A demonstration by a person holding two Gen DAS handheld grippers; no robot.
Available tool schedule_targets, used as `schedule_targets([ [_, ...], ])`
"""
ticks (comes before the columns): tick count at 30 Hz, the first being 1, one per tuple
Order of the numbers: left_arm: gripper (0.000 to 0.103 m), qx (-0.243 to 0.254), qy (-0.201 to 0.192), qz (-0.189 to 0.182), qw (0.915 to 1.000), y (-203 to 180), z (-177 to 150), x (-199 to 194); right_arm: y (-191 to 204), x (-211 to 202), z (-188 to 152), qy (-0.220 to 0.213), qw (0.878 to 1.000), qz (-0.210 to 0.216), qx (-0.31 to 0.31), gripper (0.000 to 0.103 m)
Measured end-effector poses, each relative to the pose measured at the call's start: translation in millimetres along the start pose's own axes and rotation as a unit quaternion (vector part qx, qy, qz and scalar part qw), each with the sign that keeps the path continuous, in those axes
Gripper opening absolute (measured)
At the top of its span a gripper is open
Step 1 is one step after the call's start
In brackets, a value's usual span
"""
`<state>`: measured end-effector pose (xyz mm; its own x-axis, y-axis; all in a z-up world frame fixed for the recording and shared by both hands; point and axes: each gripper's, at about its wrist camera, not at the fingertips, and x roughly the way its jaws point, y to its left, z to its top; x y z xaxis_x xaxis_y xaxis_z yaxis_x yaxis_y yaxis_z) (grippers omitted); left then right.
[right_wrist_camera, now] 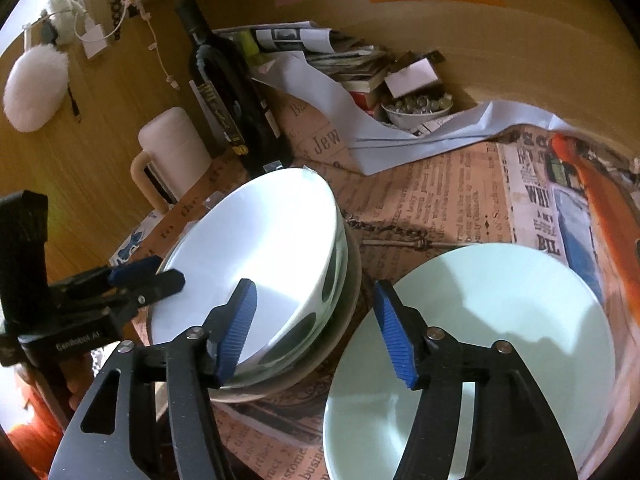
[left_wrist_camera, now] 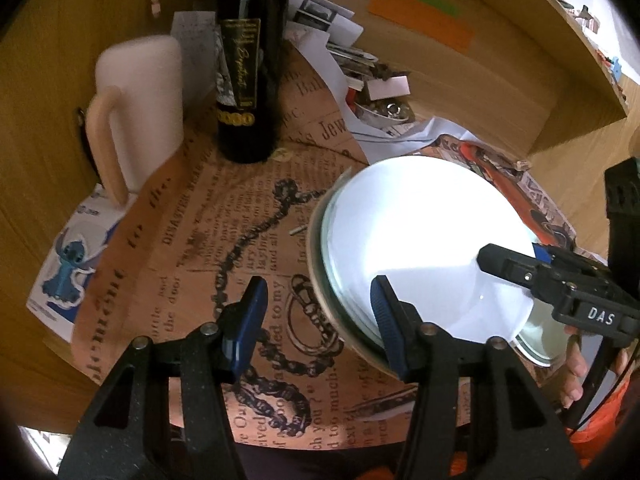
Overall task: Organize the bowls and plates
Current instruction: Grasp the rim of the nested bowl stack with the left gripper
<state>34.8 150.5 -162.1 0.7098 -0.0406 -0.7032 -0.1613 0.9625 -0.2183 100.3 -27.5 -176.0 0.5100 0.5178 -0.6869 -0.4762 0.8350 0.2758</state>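
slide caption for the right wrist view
Open right gripper hovers between a stack of white bowls and a pale green plate, with the left gripper at the stack's rim.

Strong light falls on the white bowl, and its inside shines so bright that it looks washed out. Grey shadows lie inside the bowl. The pale green plate just beside the bowl also has soft grey shadows on it. Behind the bowl, the dark bottle and the wooden wall are dimmer. Both pictures bend round at the edges, with black corners. The bowl's rim looks a little blurry.
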Motion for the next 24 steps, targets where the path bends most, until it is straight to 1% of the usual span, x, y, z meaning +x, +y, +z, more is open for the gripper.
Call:
schedule_targets([
  [4, 0.053, -0.003, 0.002, -0.013, 0.9999, -0.8, -1.2, 2.5, -4.6, 6.8, 1.6, 0.011, 1.000, 0.013, 0.017, 0.060],
  [6, 0.053, -0.007, 0.004, -0.022, 0.9997, -0.3, -1.5, 3.9, -5.8, 7.5, 2.4, 0.007, 1.000, 0.006, 0.019, 0.060],
  [9, 0.047, -0.011, 0.005, -0.035, 0.9993, 0.4, -1.3, 4.9, -6.0, 8.0, 4.0, 0.004, 1.000, 0.004, 0.022, 0.060],
  [11, 0.039, -0.013, 0.008, -0.047, 0.9988, 0.2, -0.5, 5.4, -6.8, 8.1, 5.1, 0.002, 1.000, 0.001, 0.023, 0.056],
  [13, 0.036, -0.013, 0.006, -0.051, 0.9986, -0.8, -0.5, 5.4, -7.3, 8.9, 6.9, 0.001, 1.000, -0.003, 0.021, 0.052],
  [14, 0.036, -0.012, 0.004, -0.050, 0.9987, -1.1, -0.9, 5.1, -7.3, 9.8, 8.0, 0.004, 1.000, -0.003, 0.021, 0.048],
  [18, 0.035, -0.014, 0.001, -0.054, 0.9984, 0.8, -2.1, 5.3, -10.3, 18.1, 11.0, 0.020, 0.999, 0.012, 0.029, 0.043],
  [20, 0.035, -0.019, 0.002, -0.061, 0.9980, 3.1, -2.4, 5.2, -10.2, 21.9, 11.6, 0.030, 0.999, 0.019, 0.031, 0.038],
  [21, 0.035, -0.021, 0.002, -0.063, 0.9978, 3.8, -2.9, 4.7, -9.3, 24.3, 11.5, 0.036, 0.999, 0.021, 0.031, 0.038],
  [24, 0.035, -0.023, 0.001, -0.067, 0.9975, 5.2, -3.6, 4.3, -3.9, 25.0, 10.9, 0.035, 0.999, 0.004, 0.015, 0.037],
])
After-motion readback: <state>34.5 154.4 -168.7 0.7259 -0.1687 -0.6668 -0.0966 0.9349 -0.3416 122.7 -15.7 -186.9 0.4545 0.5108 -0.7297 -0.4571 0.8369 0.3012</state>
